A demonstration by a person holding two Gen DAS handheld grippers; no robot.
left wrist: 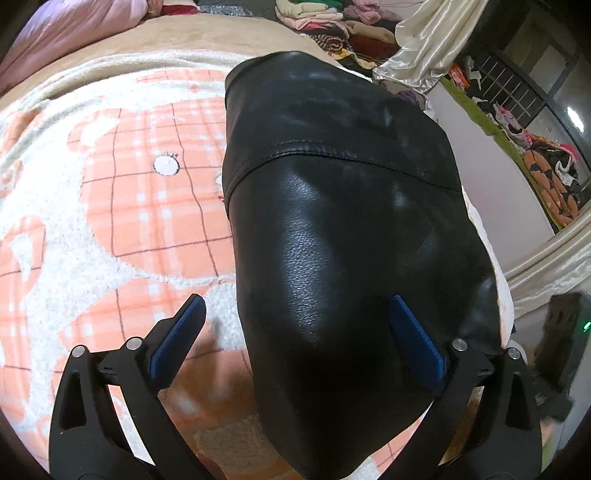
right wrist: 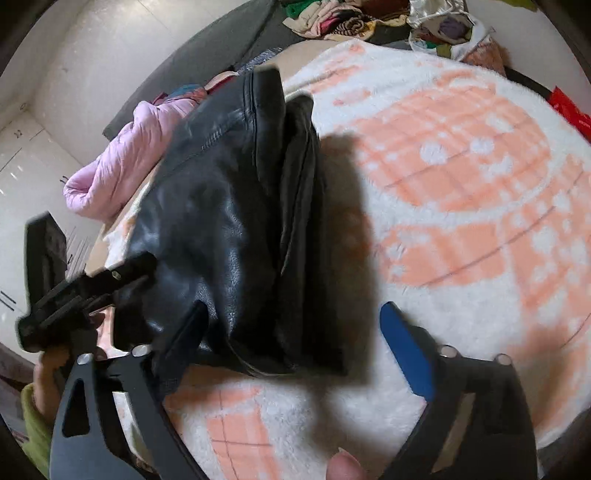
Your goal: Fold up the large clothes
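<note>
I see the folded black leather jacket [left wrist: 343,229] on the bed's blanket [left wrist: 122,177]; my left gripper [left wrist: 295,332] and right gripper [right wrist: 295,343] both gape, gripping nothing.

The leather jacket [left wrist: 351,229] is glossy black with a fine grain and black stitched seams. Under it, the fleece blanket [left wrist: 122,192] is white with peach-orange patches crossed by a thin dark-red check and small white spots. The bed [left wrist: 192,33] beneath shows tan. A padded coat [right wrist: 122,162] is pale lilac-pink. The curtain [left wrist: 432,40] is shiny cream satin. The heap of clothes [right wrist: 340,18] mixes green, pink, maroon and brown-striped pieces. The fingers [left wrist: 417,339] carry blue pads on black frames. A sleeve [right wrist: 35,432] is yellow-green.
</note>
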